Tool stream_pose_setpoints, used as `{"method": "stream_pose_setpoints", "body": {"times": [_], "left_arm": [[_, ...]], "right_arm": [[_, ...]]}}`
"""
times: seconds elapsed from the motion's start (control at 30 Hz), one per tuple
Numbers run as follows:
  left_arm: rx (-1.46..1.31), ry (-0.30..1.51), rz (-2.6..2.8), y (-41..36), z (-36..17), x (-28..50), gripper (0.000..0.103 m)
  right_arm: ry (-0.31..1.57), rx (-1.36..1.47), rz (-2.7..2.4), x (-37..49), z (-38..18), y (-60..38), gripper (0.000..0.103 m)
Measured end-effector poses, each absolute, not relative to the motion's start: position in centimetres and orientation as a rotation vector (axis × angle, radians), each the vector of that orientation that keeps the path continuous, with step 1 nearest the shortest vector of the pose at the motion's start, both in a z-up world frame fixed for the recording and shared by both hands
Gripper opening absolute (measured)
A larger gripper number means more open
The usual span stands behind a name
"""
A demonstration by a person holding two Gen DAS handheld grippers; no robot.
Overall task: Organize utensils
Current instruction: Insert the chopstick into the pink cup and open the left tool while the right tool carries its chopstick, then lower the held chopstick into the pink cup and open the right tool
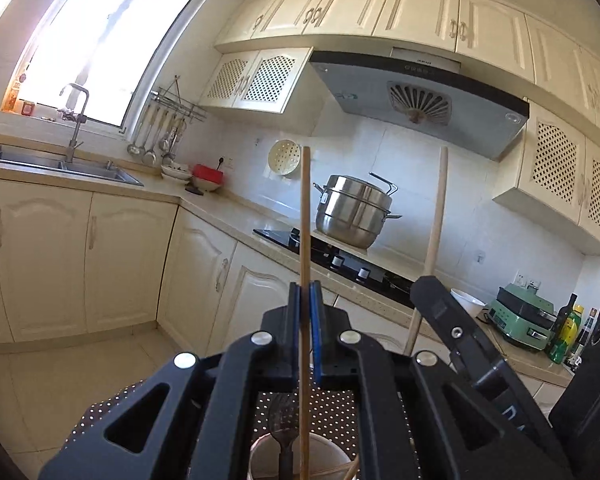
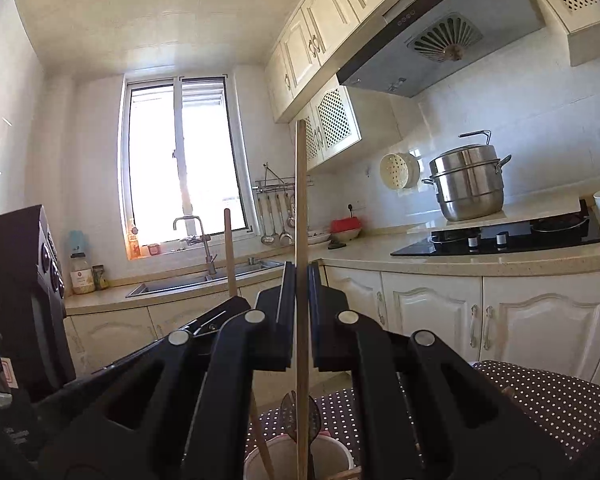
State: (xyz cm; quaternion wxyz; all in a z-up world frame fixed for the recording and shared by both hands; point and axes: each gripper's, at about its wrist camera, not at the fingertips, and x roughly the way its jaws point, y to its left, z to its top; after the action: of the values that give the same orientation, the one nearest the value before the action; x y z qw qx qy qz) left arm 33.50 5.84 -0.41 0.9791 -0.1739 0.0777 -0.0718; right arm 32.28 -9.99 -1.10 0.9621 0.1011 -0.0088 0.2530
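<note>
Two wooden sticks stood upright, one clamped in each of our grippers. Our left gripper (image 1: 305, 286) had its fingers (image 1: 295, 308) pressed together on a thin chopstick (image 1: 305, 216), which rose well above the fingertips and ran down below them into a white cup (image 1: 260, 454). Our right gripper (image 2: 301, 268) held a second chopstick (image 2: 301, 200) the same way, its fingers (image 2: 286, 300) closed on the shaft, the lower end dropping into the same cup (image 2: 336, 454) beneath.

Below the left fingers a dark fork (image 1: 283, 436) stood in the cup beside the chopstick. Below the right fingers we saw a dark slotted spoon (image 2: 290, 410) just behind the shaft, and another wooden stick (image 2: 262, 446) leaning in the cup to the left of it. The cup sat on a dark dotted cloth (image 2: 540, 396) covering the tabletop under both grippers.

In the left wrist view our right gripper (image 1: 424, 284) stood to the right of the left fingers, its stick (image 1: 436, 216) tilted slightly. In the right wrist view the left gripper's stick (image 2: 230, 252) rose to the left of the right fingers.

Beyond the fingers were a steel steamer pot (image 1: 354, 212), a black hob (image 2: 508, 234) and a sink (image 1: 60, 166).
</note>
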Motion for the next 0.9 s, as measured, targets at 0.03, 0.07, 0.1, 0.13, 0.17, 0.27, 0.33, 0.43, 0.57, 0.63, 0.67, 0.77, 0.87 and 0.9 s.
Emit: {"method": "stream_pose_setpoints", "body": {"times": [0.03, 0.07, 0.1, 0.13, 0.17, 0.27, 0.33, 0.43, 0.57, 0.63, 0.67, 0.77, 0.87, 0.9], "left_arm": [[-0.349, 0.145, -0.138, 5.9, -0.4, 33.4, 0.005], [-0.352, 0.14, -0.138, 6.1, -0.5, 33.2, 0.005], [-0.353, 0.147, -0.152, 6.1, -0.5, 33.3, 0.005], [-0.347, 0.153, -0.154, 6.0, -0.6, 33.3, 0.005], [-0.339, 0.159, -0.146, 5.8, -0.8, 33.3, 0.005], [-0.344, 0.193, -0.152, 5.8, -1.5, 33.2, 0.005], [-0.343, 0.203, -0.149, 5.8, -1.6, 33.0, 0.006], [-0.339, 0.23, -0.145, 5.9, -1.5, 32.7, 0.011], [-0.312, 0.226, -0.13, 5.7, -1.0, 31.7, 0.033], [-0.298, 0.233, -0.124, 5.6, -0.8, 31.3, 0.036], [-0.295, 0.236, -0.117, 5.5, -0.8, 31.1, 0.038], [-0.296, 0.239, -0.113, 5.7, -0.7, 30.4, 0.045], [-0.277, 0.248, -0.094, 5.6, -0.5, 29.7, 0.048], [-0.271, 0.251, -0.089, 5.5, -0.5, 29.6, 0.05]], "right_arm": [[-0.02, 0.203, 0.514, 32.2, -1.2, -9.9, 0.007], [-0.015, 0.197, 0.515, 32.2, -1.3, -9.8, 0.007], [-0.012, 0.189, 0.516, 32.2, -1.4, -9.7, 0.007], [-0.014, 0.182, 0.514, 32.1, -1.6, -9.7, 0.007], [-0.01, 0.179, 0.511, 32.2, -1.7, -9.7, 0.007], [0.004, 0.179, 0.506, 32.0, -1.9, -9.9, 0.007], [0.006, 0.168, 0.501, 31.7, -2.0, -10.0, 0.007], [0.014, 0.163, 0.491, 31.3, -2.2, -10.2, 0.007], [0.027, 0.154, 0.481, 30.8, -2.4, -10.4, 0.007], [0.033, 0.151, 0.475, 30.5, -2.5, -10.6, 0.007], [0.036, 0.151, 0.473, 30.3, -2.5, -10.6, 0.007], [0.043, 0.146, 0.468, 29.9, -2.5, -10.8, 0.007], [0.055, 0.143, 0.463, 29.5, -2.4, -11.0, 0.007], [0.062, 0.143, 0.462, 29.4, -2.4, -11.0, 0.007]]}}
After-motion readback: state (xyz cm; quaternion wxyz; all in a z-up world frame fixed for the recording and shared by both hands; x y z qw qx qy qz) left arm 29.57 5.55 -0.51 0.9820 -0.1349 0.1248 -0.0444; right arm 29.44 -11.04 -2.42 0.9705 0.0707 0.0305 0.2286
